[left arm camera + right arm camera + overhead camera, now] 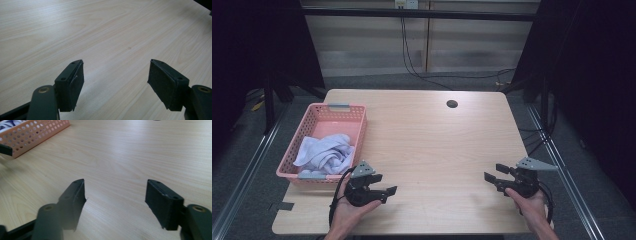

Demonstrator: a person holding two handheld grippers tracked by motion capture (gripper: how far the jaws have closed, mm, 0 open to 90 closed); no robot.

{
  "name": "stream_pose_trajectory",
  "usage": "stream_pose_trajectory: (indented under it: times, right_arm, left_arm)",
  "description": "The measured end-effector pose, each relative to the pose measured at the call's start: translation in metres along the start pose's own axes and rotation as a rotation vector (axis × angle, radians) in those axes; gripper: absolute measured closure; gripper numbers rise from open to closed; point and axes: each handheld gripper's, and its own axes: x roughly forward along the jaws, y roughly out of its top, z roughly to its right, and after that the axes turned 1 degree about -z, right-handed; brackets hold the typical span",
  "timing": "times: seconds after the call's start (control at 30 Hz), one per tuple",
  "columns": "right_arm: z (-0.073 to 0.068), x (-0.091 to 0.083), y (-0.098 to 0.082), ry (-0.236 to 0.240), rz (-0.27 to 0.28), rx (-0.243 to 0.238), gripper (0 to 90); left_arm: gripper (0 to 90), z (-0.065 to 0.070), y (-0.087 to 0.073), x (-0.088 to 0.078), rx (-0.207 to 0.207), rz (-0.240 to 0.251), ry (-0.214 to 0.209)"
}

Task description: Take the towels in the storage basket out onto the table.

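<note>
No text, label, brand, number or sign can be read in any view. The table, the pink basket and the white cloth carry no readable writing.

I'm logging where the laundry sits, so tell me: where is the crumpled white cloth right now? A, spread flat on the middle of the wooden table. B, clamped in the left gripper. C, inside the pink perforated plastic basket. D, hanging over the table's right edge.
C: the crumpled white cloth lies inside the pink perforated plastic basket at the table's left side, while both grippers stand open and apart from it.
</note>
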Motion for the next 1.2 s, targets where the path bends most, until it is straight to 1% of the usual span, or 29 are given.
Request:
stream_pose_trajectory:
  times: [0.03, 0.07, 0.1, 0.13, 0.2, 0.23, 0.27, 0.33, 0.37, 0.4, 0.43, 0.5, 0.53, 0.6, 0.63, 0.67, 0.73, 0.77, 0.8, 0.83, 0.87, 0.93, 0.97, 1.0, 1.03, 1.07, 1.1, 1.13, 1.2]
  right_arm:
    - [0.0, -0.001, 0.0, 0.007, 0.006, -0.002, 30.7]
    - [0.0, -0.001, 0.0, 0.011, 0.005, -0.002, 30.6]
    - [0.001, -0.001, 0.0, 0.009, -0.002, 0.002, 29.9]
    - [0.002, -0.001, -0.001, 0.021, -0.011, 0.003, 29.5]
    - [0.002, -0.001, -0.003, 0.022, -0.023, 0.003, 29.5]
    - [0.002, -0.001, -0.003, 0.029, -0.031, -0.002, 29.1]
    - [0.001, -0.002, -0.003, 0.041, -0.028, -0.003, 28.3]
    - [-0.002, -0.004, -0.003, 0.053, -0.027, -0.01, 28.2]
    - [-0.002, -0.004, -0.003, 0.053, -0.027, -0.01, 28.2]
    - [-0.004, -0.006, -0.004, 0.05, -0.025, -0.013, 28.2]
    - [-0.005, -0.007, -0.004, 0.052, -0.025, -0.016, 28.2]
    - [-0.006, -0.008, -0.004, 0.057, -0.022, -0.018, 28.2]
    - [-0.009, -0.009, -0.005, 0.067, -0.028, -0.023, 28.2]
    - [-0.011, -0.009, -0.004, 0.072, -0.023, -0.022, 28.2]
    - [-0.013, -0.008, -0.004, 0.079, -0.025, -0.026, 28.2]
    - [-0.015, -0.008, -0.003, 0.079, -0.03, -0.025, 28.3]
    - [-0.017, -0.006, -0.003, 0.081, -0.039, -0.037, 29.5]
    - [-0.017, -0.006, -0.003, 0.081, -0.039, -0.037, 29.5]
    - [-0.017, -0.006, -0.004, 0.088, -0.047, -0.037, 32.7]
    - [-0.016, -0.004, -0.004, 0.097, -0.056, -0.039, 32.2]
    - [-0.016, -0.004, -0.004, 0.097, -0.056, -0.039, 32.2]
    - [-0.016, -0.004, -0.004, 0.101, -0.059, -0.035, 31.4]
    - [-0.015, -0.004, -0.005, 0.101, -0.057, -0.036, 31.4]
    - [-0.015, -0.004, -0.005, 0.097, -0.058, -0.036, 30.7]
    - [-0.014, -0.003, -0.005, 0.098, -0.067, -0.032, 32.7]
    - [-0.013, -0.003, -0.005, 0.094, -0.075, -0.029, 35.6]
    - [-0.013, -0.003, -0.005, 0.094, -0.075, -0.029, 35.6]
    - [-0.012, -0.001, -0.004, 0.096, -0.075, -0.028, 33.0]
    - [-0.012, -0.001, -0.004, 0.092, -0.07, -0.026, 32.2]
  left_arm:
    - [28.6, 0.001, 0.0, 0.0, -0.004, 0.0, -0.008]
    - [28.7, 0.002, 0.0, 0.0, 0.005, -0.003, -0.028]
    - [29.4, 0.004, 0.0, 0.001, 0.003, 0.001, -0.032]
    - [29.1, 0.004, 0.001, 0.001, 0.008, -0.001, -0.033]
    - [29.7, 0.004, 0.002, 0.0, 0.003, 0.012, -0.056]
    - [30.0, 0.004, 0.002, 0.0, 0.003, 0.012, -0.056]
    - [29.8, 0.004, 0.002, 0.0, -0.001, 0.014, -0.05]
    - [28.6, 0.003, 0.003, -0.002, 0.002, 0.012, -0.02]
    - [28.6, 0.003, 0.004, -0.005, -0.006, 0.019, -0.007]
    - [27.5, 0.003, 0.004, -0.01, -0.011, 0.038, -0.006]
    - [27.4, 0.003, 0.005, -0.014, -0.003, 0.045, -0.007]
    - [27.4, 0.003, 0.006, -0.017, 0.006, 0.046, -0.003]
    - [27.6, 0.002, 0.007, -0.022, 0.015, 0.051, 0.011]
    - [27.4, 0.002, 0.007, -0.024, 0.005, 0.062, 0.018]
    - [26.7, 0.001, 0.006, -0.028, -0.032, 0.075, -0.005]
    - [27.1, 0.002, 0.005, -0.029, -0.027, 0.068, -0.016]
    - [28.1, 0.004, 0.004, -0.031, -0.003, 0.054, -0.015]
    - [28.5, 0.004, 0.004, -0.031, -0.003, 0.054, -0.015]
    - [28.5, 0.004, 0.004, -0.032, 0.011, 0.04, -0.049]
    - [27.3, 0.004, 0.005, -0.035, 0.015, 0.046, -0.032]
    - [26.0, 0.004, 0.005, -0.035, 0.015, 0.046, -0.032]
    - [24.7, -0.001, 0.006, -0.041, -0.016, 0.055, -0.025]
    - [24.6, -0.003, 0.007, -0.044, -0.018, 0.057, -0.016]
    - [23.8, -0.006, 0.009, -0.047, -0.017, 0.053, -0.01]
    - [24.0, -0.012, 0.012, -0.056, 0.003, 0.05, 0.01]
    - [24.2, -0.018, 0.015, -0.063, 0.008, 0.056, 0.029]
    - [24.6, -0.018, 0.015, -0.063, 0.008, 0.056, 0.029]
    - [25.1, -0.026, 0.019, -0.073, 0.003, 0.062, 0.057]
    - [25.2, -0.029, 0.02, -0.076, 0.0, 0.063, 0.065]
